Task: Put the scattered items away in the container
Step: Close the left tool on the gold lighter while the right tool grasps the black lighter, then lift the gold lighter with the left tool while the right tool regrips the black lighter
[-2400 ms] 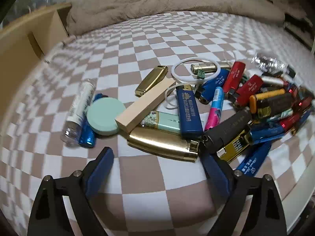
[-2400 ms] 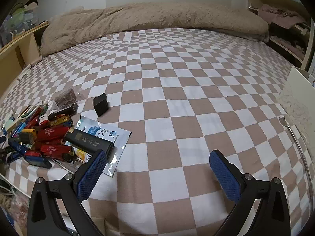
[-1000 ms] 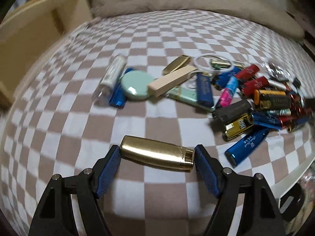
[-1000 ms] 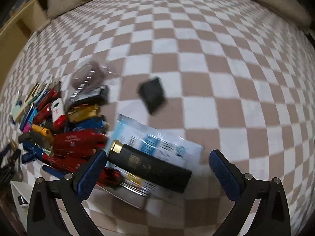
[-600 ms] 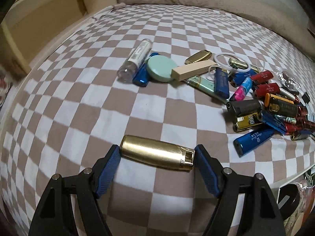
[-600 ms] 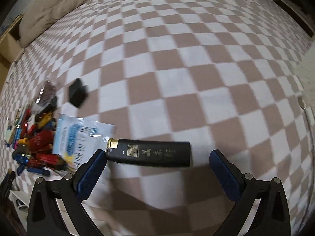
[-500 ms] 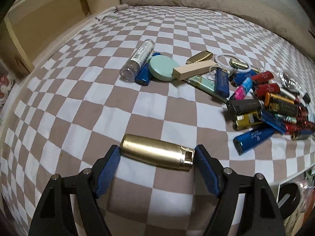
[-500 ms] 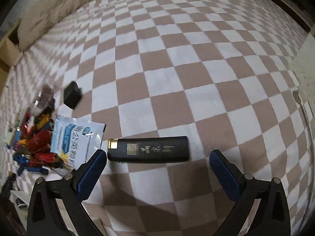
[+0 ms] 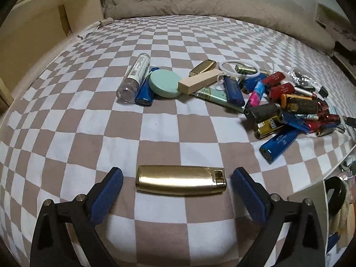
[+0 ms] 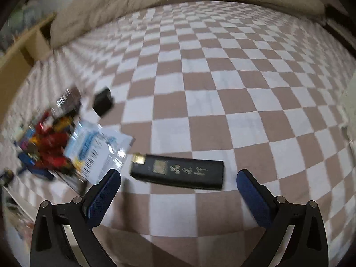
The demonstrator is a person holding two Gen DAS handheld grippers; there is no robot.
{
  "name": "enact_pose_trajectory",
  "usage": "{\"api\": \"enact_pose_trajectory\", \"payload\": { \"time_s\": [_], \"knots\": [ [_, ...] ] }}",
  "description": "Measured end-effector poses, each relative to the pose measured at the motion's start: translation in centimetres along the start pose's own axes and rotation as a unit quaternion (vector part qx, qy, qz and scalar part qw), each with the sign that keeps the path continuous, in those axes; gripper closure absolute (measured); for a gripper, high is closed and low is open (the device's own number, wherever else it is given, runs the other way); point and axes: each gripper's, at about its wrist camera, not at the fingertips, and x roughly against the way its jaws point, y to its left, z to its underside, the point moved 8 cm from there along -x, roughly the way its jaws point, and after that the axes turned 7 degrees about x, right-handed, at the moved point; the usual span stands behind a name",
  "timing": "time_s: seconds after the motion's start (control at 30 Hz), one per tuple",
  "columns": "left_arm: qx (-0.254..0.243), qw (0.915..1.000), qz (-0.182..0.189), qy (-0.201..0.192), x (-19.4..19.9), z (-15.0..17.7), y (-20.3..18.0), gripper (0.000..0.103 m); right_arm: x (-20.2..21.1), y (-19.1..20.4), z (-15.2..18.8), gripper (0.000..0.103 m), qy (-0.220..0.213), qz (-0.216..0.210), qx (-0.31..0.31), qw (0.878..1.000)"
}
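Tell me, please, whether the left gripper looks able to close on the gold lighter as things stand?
Probably yes. The gold lighter lies crosswise between the fingers of the left gripper, whose jaws are opening with a gap at each end. Nothing else lies on the checkered sheet near it.

A bed with a brown-and-white checked sheet (image 9: 160, 122) is carrying a gold lighter (image 9: 180, 183), a black lighter (image 10: 178, 171), a heap of lighters (image 9: 287, 109) and a beige blanket (image 9: 200, 2).
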Motion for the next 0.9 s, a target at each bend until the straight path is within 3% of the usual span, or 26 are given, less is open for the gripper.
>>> {"api": "enact_pose_trajectory", "payload": {
  "time_s": [0.1, 0.2, 0.27, 0.57, 0.73, 0.9],
  "knots": [
    [-0.034, 0.9993, -0.015, 0.000, 0.2, 0.3, -1.2, 0.003, 0.2, 0.3, 0.0, 0.000, -0.014, -0.015, -0.028, 0.999],
    [-0.060, 0.9980, -0.021, -0.003, 0.5, 0.3, -2.0, 0.008, -0.7, -0.2, -0.4, 0.015, -0.017, 0.012, -0.027, 0.999],
    [-0.069, 0.9973, -0.022, -0.005, 0.6, 0.3, -2.4, 0.014, -1.0, -0.3, -0.4, 0.020, -0.028, 0.020, -0.030, 0.999],
    [-0.065, 0.9975, -0.025, -0.010, 1.3, 0.3, -2.4, 0.024, 0.3, 1.1, 1.0, 0.020, -0.054, 0.032, -0.013, 0.998],
    [-0.059, 0.9978, -0.029, -0.013, 1.6, 0.3, -2.7, 0.028, 1.3, 1.0, 2.8, 0.021, -0.049, 0.038, 0.002, 0.998],
    [-0.042, 0.9987, -0.029, -0.009, 1.9, 0.6, -2.5, 0.028, 1.7, 1.7, 4.1, 0.024, -0.030, 0.075, 0.025, 0.996]
  ]
}}
